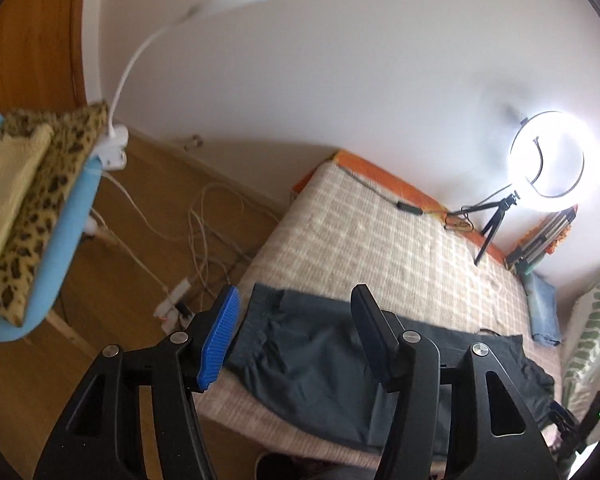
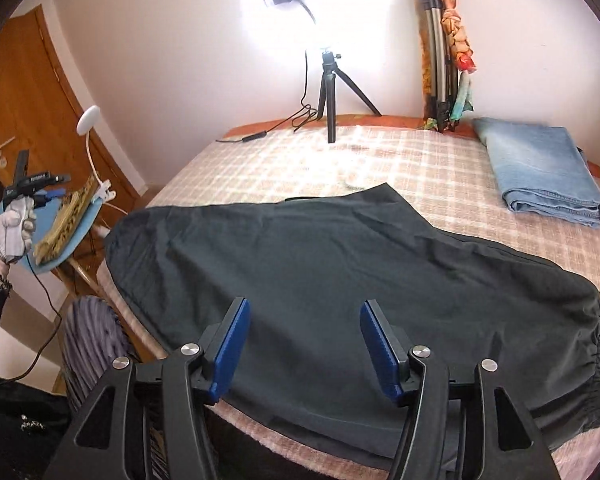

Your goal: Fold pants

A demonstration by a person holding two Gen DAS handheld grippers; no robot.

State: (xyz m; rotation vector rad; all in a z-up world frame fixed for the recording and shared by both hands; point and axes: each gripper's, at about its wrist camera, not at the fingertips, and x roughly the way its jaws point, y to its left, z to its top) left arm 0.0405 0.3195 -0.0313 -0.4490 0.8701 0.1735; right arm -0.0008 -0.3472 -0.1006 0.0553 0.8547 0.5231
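Two grippers: I'm holding left gripper [image 1: 296, 336] and right gripper [image 2: 304, 346] spread wide, gripping nothing.
Pants: dark pants [image 2: 340, 264] are lying flat on the checkered bed [image 2: 420, 168], near the folded jeans [image 2: 540, 168].

Left wrist view rides above the bed's near edge, looking down past its left tongs [image 1: 296, 336] across the bed [image 1: 380, 232] toward the ring light [image 1: 548, 164] far ahead to the right. Right wrist view sits lower and closer, right tongs [image 2: 304, 348] just over the dark pants [image 2: 320, 256], ring light straight ahead. Both share pants, bed and light.
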